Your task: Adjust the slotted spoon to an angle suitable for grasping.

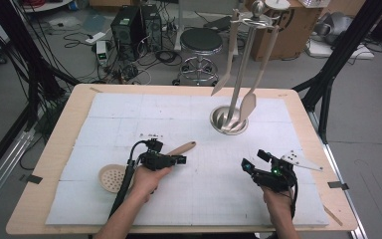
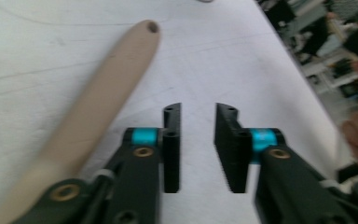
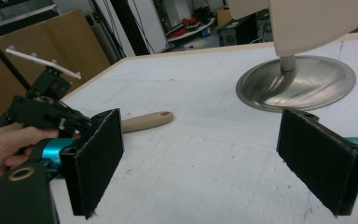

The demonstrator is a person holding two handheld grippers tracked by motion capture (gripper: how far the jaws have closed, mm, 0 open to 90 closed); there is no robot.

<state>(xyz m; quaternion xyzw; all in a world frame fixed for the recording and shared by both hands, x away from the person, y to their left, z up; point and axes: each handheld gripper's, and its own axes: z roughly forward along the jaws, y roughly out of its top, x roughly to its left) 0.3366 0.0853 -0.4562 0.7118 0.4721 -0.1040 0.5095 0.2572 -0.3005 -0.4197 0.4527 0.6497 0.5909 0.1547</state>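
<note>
The beige slotted spoon (image 1: 129, 172) lies on the desk (image 1: 54, 149), its handle pointing toward 2 o'clock. The left gripper (image 1: 181, 160) covers its middle, jaws narrowly apart and empty, the handle just beside them. The right gripper (image 1: 253, 160) gapes wide, empty. The left gripper view is blurred.

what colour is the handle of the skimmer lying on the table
Beige, a pale tan handle; it shows best in the left gripper view.
</note>
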